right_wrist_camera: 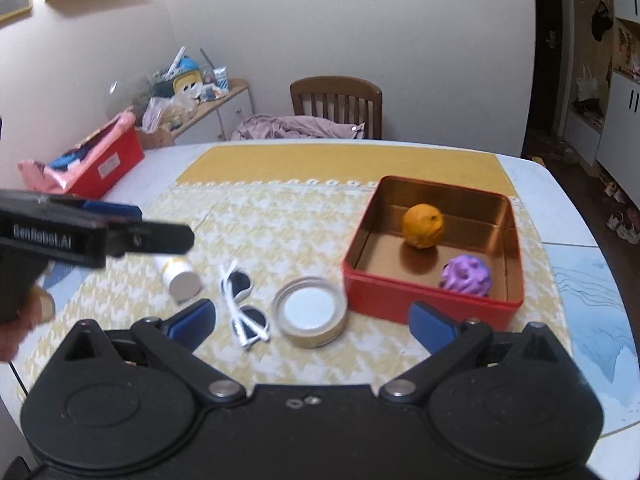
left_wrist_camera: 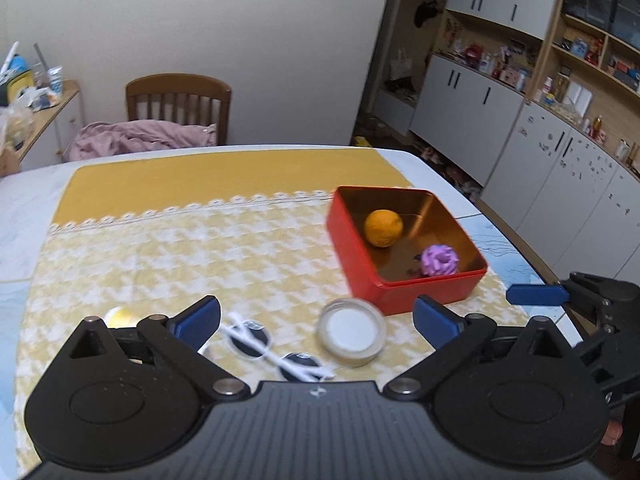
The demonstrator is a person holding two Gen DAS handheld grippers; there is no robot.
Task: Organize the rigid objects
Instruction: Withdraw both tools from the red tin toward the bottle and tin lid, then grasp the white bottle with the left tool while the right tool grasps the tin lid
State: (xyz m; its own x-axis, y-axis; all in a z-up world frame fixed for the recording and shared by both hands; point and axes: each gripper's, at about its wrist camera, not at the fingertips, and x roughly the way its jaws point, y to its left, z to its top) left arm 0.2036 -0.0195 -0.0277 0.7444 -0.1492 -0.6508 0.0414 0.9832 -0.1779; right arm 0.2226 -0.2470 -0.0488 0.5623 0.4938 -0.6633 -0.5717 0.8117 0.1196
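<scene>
Two hand-held grippers hover above a white surface (right_wrist_camera: 568, 200) spread with a yellow patterned cloth (right_wrist_camera: 280, 216). Toward the right of that cloth stands a red tin box (right_wrist_camera: 384, 300) with a gold inside; an orange (right_wrist_camera: 423, 226) lies near its far wall and a purple knobbly ball (right_wrist_camera: 466, 274) sits in its near right corner, the two apart. Just left of the box lies a round lid (right_wrist_camera: 309, 311), flat, close to the box wall. Left of the lid lie white-framed sunglasses (right_wrist_camera: 242, 304), folded, and beyond them a small white bottle (right_wrist_camera: 182, 278) on its side. The left hand-held gripper (left_wrist_camera: 316, 316) has its jaws spread wide and released, with nothing between them. The right hand-held gripper (right_wrist_camera: 312, 318) is likewise spread wide and empty, above the lid and sunglasses.
</scene>
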